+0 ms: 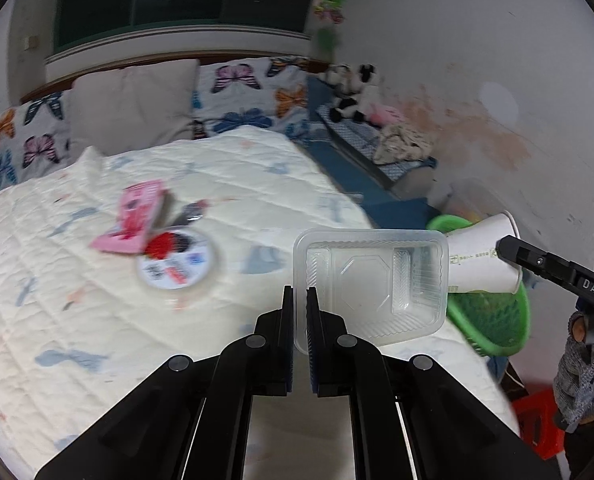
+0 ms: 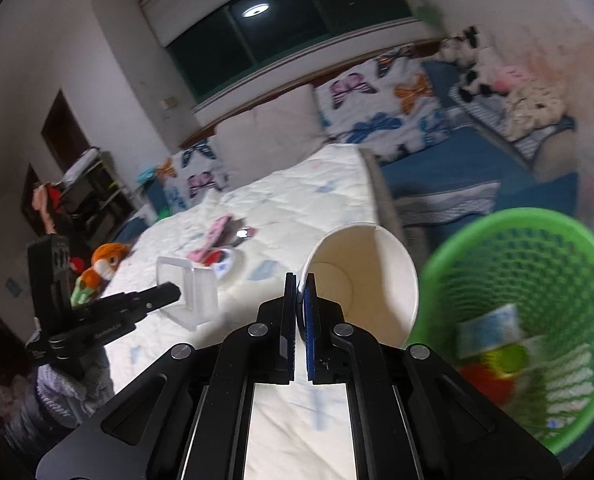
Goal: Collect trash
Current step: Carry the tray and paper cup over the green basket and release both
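Observation:
My left gripper [image 1: 300, 300] is shut on the rim of a clear plastic tray [image 1: 371, 284] and holds it above the bed's right side; it also shows in the right wrist view [image 2: 187, 294]. My right gripper [image 2: 300, 292] is shut on the rim of a white paper cup [image 2: 367, 280], held on its side just left of the green mesh basket [image 2: 517, 240]. In the left wrist view the cup [image 1: 483, 260] hangs over the basket [image 1: 493, 320]. A pink packet [image 1: 135, 216] and a round lid [image 1: 177, 260] lie on the quilt.
The white quilted bed [image 1: 97, 320] has butterfly pillows [image 1: 241, 96] at its head. The basket holds several scraps [image 2: 493, 344]. Plush toys [image 1: 353, 92] sit near the stained wall. A red stool [image 1: 537, 416] stands on the floor. An orange plush [image 2: 105, 264] lies at the bed's left.

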A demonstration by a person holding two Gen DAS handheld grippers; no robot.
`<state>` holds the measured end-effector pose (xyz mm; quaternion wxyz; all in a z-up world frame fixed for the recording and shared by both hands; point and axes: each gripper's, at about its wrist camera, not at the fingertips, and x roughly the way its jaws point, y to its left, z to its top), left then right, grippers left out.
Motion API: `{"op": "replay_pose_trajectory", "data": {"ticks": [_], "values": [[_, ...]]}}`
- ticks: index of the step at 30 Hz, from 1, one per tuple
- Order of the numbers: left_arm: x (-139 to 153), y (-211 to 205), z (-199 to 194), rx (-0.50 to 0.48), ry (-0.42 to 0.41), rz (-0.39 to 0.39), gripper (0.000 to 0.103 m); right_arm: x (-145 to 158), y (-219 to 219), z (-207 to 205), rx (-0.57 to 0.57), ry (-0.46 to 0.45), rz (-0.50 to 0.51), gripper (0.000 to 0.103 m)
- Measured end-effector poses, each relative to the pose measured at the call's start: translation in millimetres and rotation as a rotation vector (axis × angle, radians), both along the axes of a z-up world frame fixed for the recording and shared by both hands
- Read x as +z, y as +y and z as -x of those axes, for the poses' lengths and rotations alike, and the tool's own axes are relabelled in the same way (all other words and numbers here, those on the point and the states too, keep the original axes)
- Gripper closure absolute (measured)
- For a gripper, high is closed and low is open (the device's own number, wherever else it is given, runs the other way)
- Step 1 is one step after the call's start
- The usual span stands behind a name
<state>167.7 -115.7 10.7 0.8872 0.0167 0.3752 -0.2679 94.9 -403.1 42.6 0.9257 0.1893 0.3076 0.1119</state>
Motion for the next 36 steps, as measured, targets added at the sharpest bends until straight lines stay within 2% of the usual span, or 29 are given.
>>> {"op": "replay_pose_trajectory", "data": {"ticks": [13,23,25,26,29,33,36], "values": [[1.9,-113.6,20.1,-0.172,-0.004,-0.024,0.097,-18.5,-80.4,38.6,-0.206,0.07,0.068,0.095],[-10.5,-171.2,27.8,-0.24,0.025,-0.062,0.097,-22.5,-109.2,57.1,-0.263,0.083,0.067,0.093],[-14.3,-179.8,30.1,-0.249,0.035,-0.065,0.097,-21.6,-114.4,61.7,-0.274,0.079,0.061,0.075],[-16.6,-184.1,31.2,-0.252,0.041,-0.069,0.097,-20.5,-115.8,62.6,-0.281,0.077,0.061,0.061],[-22.9,-194.8,33.9,-0.264,0.055,-0.079,0.097,-18.1,-117.9,68.0,-0.298,0.065,0.088,0.061],[-29.4,-205.0,36.9,-0.279,0.072,-0.087,0.097,-18.4,-121.5,71.3,-0.302,0.061,0.086,0.053],[-33.0,-210.9,40.1,-0.286,0.082,-0.088,0.097,-17.1,-124.5,73.7,-0.308,0.051,0.078,0.053]]}}
